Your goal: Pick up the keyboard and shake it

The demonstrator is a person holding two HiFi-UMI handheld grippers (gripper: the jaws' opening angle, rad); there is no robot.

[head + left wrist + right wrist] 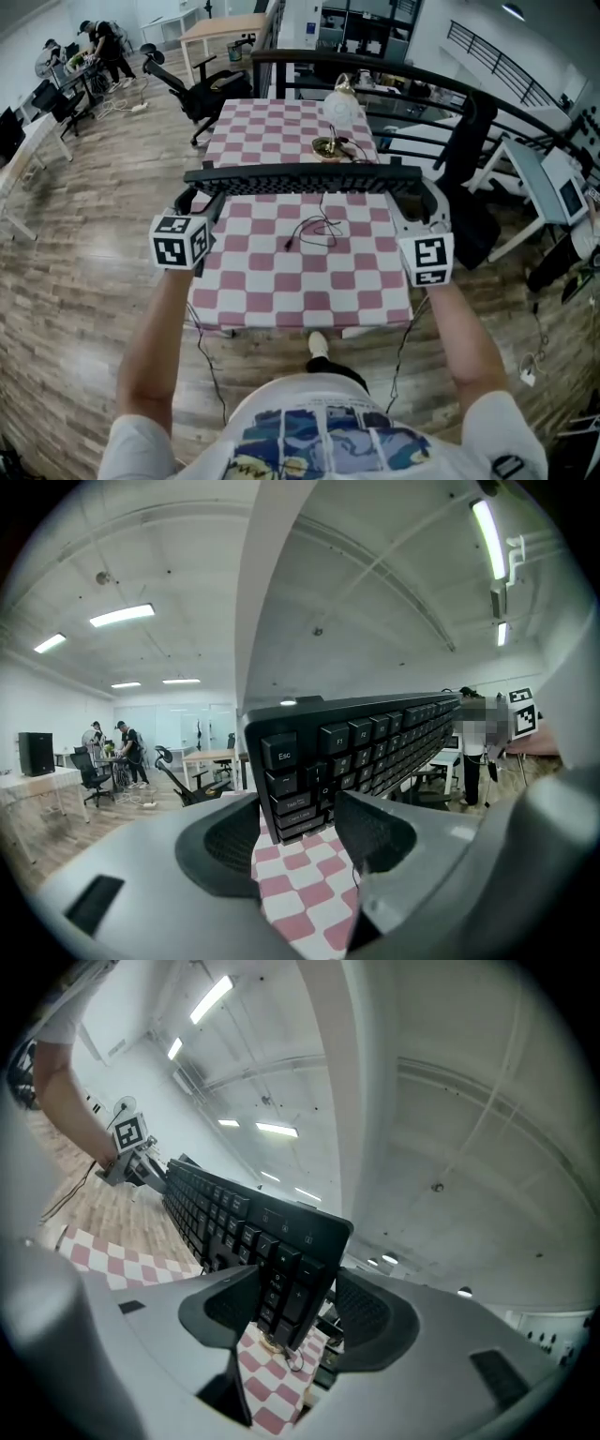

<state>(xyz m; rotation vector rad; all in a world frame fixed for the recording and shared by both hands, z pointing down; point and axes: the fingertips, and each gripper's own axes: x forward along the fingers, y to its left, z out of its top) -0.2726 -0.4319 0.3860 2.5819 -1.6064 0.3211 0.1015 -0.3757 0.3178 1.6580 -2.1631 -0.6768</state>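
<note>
L gripper (197, 198) & R gripper (424, 195) out fwd, level, clamping keyboard (305, 178) ends
</note>
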